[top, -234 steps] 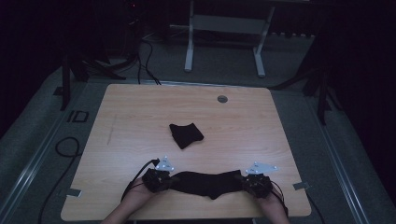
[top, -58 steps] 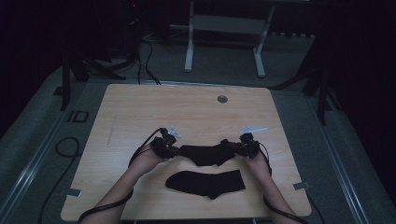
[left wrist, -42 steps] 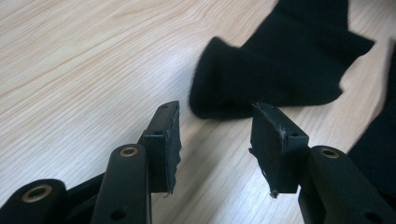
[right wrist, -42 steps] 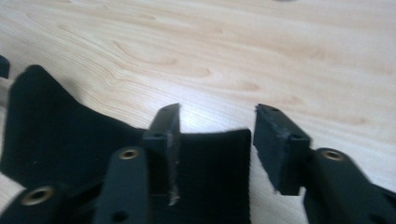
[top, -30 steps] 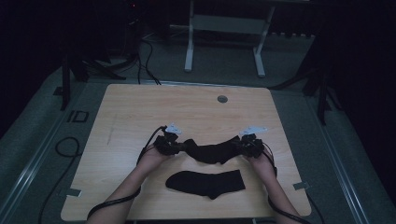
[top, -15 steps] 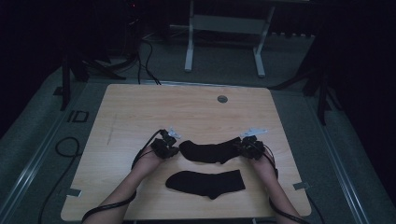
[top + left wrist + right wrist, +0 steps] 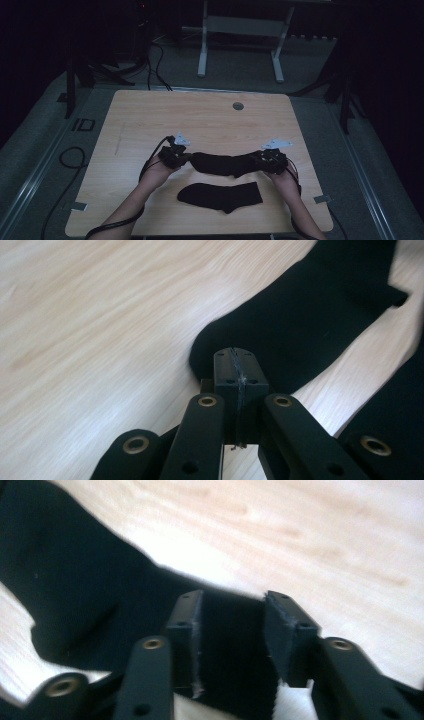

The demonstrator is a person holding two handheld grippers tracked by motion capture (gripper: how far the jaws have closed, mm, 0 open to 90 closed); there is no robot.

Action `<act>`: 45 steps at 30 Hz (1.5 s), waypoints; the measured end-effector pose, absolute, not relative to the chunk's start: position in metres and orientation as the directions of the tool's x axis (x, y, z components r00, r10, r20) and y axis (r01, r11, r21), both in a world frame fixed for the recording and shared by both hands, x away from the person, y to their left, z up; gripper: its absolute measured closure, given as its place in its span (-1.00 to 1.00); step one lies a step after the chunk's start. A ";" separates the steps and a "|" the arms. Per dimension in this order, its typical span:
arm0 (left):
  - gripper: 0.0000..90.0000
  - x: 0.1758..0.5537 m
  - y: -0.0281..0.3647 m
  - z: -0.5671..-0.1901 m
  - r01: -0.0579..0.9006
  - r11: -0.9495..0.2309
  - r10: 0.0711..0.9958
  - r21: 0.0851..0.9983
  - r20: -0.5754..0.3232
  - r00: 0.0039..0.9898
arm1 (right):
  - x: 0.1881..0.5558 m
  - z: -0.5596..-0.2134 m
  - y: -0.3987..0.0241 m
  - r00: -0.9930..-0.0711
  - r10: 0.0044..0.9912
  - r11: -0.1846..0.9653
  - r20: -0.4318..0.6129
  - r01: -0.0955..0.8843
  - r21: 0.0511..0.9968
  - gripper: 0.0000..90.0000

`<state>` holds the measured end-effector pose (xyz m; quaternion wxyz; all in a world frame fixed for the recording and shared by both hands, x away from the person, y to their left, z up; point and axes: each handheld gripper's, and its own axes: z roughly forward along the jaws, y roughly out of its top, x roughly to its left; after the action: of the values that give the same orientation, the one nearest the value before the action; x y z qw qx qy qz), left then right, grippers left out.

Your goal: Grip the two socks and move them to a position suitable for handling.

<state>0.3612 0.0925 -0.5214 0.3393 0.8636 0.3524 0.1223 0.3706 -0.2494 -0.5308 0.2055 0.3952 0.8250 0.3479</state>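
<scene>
Our two handheld black two-jaw grippers, left (image 7: 173, 156) and right (image 7: 270, 159), each carry a pale grey three-cornered plate on top and trail a black cable. Brass-coloured rivets dot the black linkage arms. Our forearms are bare, without sleeves.

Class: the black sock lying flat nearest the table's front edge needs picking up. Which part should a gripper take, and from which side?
Take the near sock by its straight right end, coming in low from the right: that end is thin and flat, with bare table beside it.
</scene>
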 end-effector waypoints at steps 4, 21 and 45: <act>1.00 0.369 0.077 -0.532 0.532 -0.533 0.684 0.658 -0.036 0.729 | 0.372 -0.526 -0.247 -0.609 0.790 0.450 -0.071 0.497 0.742 0.99; 1.00 0.370 0.094 -0.553 0.588 -0.532 0.715 0.609 -0.048 0.697 | 0.386 -0.556 -0.228 -0.644 0.765 0.487 -0.028 0.550 0.679 0.99; 0.14 0.342 0.107 -0.520 0.529 -0.512 0.674 0.677 -0.066 0.736 | 0.376 -0.528 -0.217 -0.712 0.702 0.514 -0.027 0.480 0.711 0.20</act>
<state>0.3416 0.1068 -0.5199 0.3504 0.8633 0.3482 0.1034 0.3763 -0.2170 -0.5283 0.1576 0.3452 0.8556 0.3520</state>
